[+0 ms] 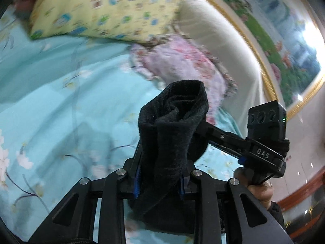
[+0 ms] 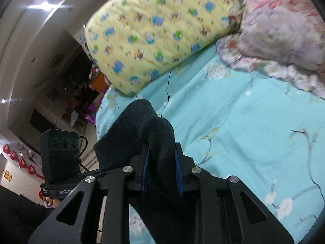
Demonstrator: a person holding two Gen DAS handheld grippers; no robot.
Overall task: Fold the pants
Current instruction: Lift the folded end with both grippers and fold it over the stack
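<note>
The black pants (image 1: 172, 126) are bunched and held up above the bed. My left gripper (image 1: 160, 183) is shut on a thick fold of them, and the cloth rises past its fingers and hangs below. My right gripper (image 2: 161, 166) is shut on another fold of the pants (image 2: 142, 134). The right gripper also shows in the left wrist view (image 1: 203, 128), reaching into the cloth from the right. The left gripper's body shows in the right wrist view at the lower left (image 2: 59, 158). The rest of the pants is hidden under the grippers.
A turquoise flowered bedsheet (image 1: 50, 93) covers the bed below. A yellow patterned pillow (image 2: 158, 30) and a pink-purple flowered quilt (image 2: 280, 26) lie at the head. A white headboard (image 1: 219, 32) and a gold-framed picture (image 1: 284, 46) stand behind. The bed's left edge (image 2: 99, 109) borders a cluttered room.
</note>
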